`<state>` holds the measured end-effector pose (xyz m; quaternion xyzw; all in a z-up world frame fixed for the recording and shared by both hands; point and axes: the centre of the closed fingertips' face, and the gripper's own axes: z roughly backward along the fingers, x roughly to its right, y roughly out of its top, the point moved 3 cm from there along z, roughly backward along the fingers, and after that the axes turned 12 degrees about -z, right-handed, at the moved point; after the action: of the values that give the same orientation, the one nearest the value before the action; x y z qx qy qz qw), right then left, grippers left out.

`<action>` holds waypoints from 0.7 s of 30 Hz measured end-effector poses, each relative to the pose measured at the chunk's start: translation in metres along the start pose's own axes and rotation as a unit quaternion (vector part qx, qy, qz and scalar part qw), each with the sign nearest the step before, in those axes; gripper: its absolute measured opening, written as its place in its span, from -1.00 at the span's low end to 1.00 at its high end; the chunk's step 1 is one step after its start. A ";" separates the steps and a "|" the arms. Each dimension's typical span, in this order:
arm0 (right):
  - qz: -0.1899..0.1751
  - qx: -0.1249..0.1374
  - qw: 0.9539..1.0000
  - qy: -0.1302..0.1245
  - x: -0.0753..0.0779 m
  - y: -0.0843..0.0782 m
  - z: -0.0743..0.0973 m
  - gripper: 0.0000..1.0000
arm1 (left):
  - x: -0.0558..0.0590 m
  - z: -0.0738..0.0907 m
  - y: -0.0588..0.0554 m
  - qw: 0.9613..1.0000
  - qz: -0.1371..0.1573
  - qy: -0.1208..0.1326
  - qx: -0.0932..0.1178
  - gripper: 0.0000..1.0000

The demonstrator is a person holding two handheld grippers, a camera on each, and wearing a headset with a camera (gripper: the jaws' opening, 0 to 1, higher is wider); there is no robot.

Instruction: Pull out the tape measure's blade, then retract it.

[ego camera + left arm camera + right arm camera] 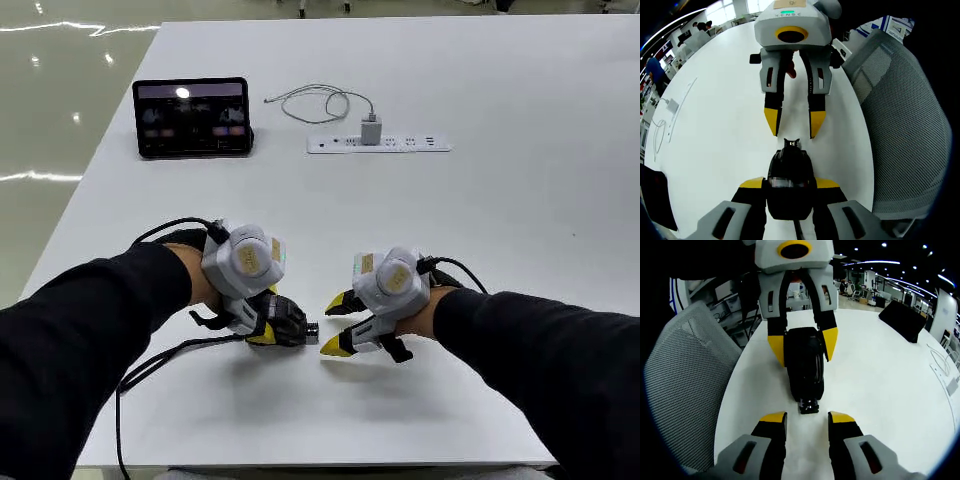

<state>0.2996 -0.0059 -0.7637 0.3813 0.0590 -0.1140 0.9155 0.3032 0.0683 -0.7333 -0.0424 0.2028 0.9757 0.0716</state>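
A black tape measure point(287, 322) rests on the white table point(500, 200), clamped in my left gripper point(268, 318). Its blade hook point(312, 327) points right, toward my right gripper point(334, 323). In the left gripper view the tape measure point(788, 180) sits between the yellow-tipped jaws, with the blade hook point(791, 143) facing the open right gripper point(794, 122). Seen from the right gripper view, the tape measure point(805, 367) and its blade hook point(808, 405) lie just beyond my right gripper point(807, 418), whose jaws stand apart with nothing between them. No blade length shows outside the case.
At the back left of the table stands a tablet point(192, 116). A white power strip point(378, 143) with a plugged charger and a looped cable point(318, 101) lies behind the middle. A grey mesh chair point(905, 125) stands at the near table edge.
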 end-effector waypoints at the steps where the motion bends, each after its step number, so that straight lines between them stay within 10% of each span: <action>1: 0.001 -0.001 1.000 0.001 0.000 0.001 -0.001 -0.46 | 0.000 0.000 0.000 1.000 0.000 0.000 0.000 -0.37; 21: 0.046 -0.029 0.999 -0.002 0.002 0.008 -0.019 -0.77 | -0.002 0.001 -0.001 1.000 0.015 0.000 0.009 -0.37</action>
<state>0.3032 0.0121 -0.7720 0.3565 0.0428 -0.0712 0.9306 0.3051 0.0689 -0.7328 -0.0391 0.2125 0.9747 0.0575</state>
